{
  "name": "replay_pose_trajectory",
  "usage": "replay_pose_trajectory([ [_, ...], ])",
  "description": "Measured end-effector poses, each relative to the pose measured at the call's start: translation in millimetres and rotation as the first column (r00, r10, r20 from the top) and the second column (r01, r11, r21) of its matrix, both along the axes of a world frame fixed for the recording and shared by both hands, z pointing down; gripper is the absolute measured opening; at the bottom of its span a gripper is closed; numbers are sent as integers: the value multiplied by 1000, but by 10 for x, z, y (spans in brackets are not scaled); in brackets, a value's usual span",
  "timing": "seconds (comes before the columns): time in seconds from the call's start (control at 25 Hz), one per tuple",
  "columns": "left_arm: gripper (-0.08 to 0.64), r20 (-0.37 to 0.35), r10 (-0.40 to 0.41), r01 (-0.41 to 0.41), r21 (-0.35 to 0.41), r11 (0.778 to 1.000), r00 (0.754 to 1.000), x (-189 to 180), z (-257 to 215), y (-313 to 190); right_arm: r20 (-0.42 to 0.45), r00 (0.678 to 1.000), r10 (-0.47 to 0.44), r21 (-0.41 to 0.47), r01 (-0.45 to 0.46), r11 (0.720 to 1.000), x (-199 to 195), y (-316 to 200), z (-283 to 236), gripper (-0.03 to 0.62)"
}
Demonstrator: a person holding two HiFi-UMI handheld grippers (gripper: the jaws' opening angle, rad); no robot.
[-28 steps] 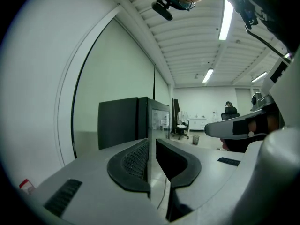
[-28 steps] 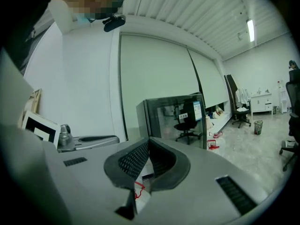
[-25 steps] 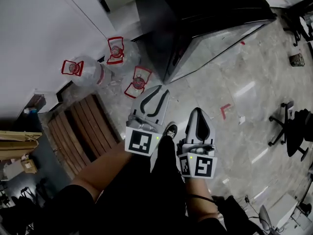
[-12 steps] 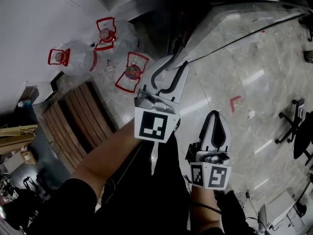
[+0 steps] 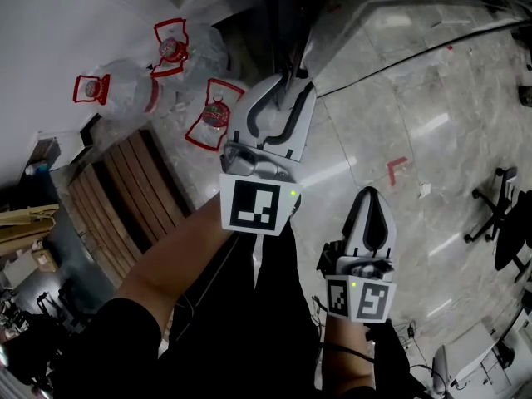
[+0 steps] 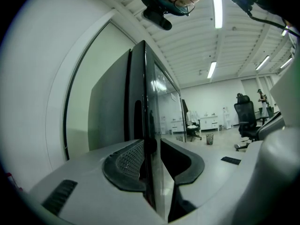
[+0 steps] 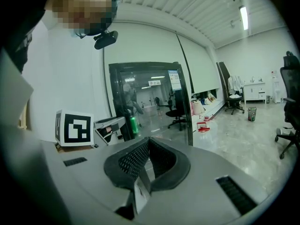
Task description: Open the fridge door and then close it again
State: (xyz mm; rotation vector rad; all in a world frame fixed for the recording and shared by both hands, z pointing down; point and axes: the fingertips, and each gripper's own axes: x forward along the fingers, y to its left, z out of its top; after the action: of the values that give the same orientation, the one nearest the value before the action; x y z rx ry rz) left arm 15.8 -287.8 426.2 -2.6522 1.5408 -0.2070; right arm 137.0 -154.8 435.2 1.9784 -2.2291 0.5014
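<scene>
The black fridge (image 5: pixel 287 7) stands at the top of the head view, and its glass door (image 5: pixel 399 32) reflects the floor. My left gripper (image 5: pixel 293 88) is raised to the door's free edge. It is open, one finger on either side of that edge. In the left gripper view the thin door edge (image 6: pixel 149 125) runs up between the two pads of the left gripper (image 6: pixel 152 149), close to both. My right gripper (image 5: pixel 371 196) hangs lower and nearer my body, shut and empty. In the right gripper view the right gripper (image 7: pixel 149 144) points at the glass door (image 7: pixel 150 97).
Large clear water bottles (image 5: pixel 125 94) with red handles lie on the floor left of the fridge, one (image 5: pixel 214 110) just left of my left gripper. A wooden pallet (image 5: pixel 133 198) is below them. An office chair (image 5: pixel 499 214) stands far right. The white wall (image 5: pixel 50 32) is at left.
My left gripper has gone up and forward from over the floor to the fridge door's edge, still open. The fridge has come nearer in view. The right gripper has stayed low and shut.
</scene>
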Motion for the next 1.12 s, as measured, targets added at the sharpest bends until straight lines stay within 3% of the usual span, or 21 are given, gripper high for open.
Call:
replay_pose_trajectory([
  [0.32, 74, -80, -31, 28, -44, 999, 996, -22, 30, 8, 16, 1000, 13, -14, -12, 1000, 103, 36, 83, 15],
  [0.56, 66, -44, 4, -5, -42, 999, 999, 29, 14, 133, 13, 999, 35, -14, -35, 999, 180, 103, 54, 15],
  [0.76, 49, -68, 88, -91, -50, 995, 994, 421, 28, 683, -8, 998, 67, -4, -67, 998, 287, 166, -18, 15],
  [1.12, 35, -77, 115, -118, -38, 992, 990, 1196, -55, 1347, -55, 973, 222, -8, -223, 975, 1016, 649, -110, 15],
])
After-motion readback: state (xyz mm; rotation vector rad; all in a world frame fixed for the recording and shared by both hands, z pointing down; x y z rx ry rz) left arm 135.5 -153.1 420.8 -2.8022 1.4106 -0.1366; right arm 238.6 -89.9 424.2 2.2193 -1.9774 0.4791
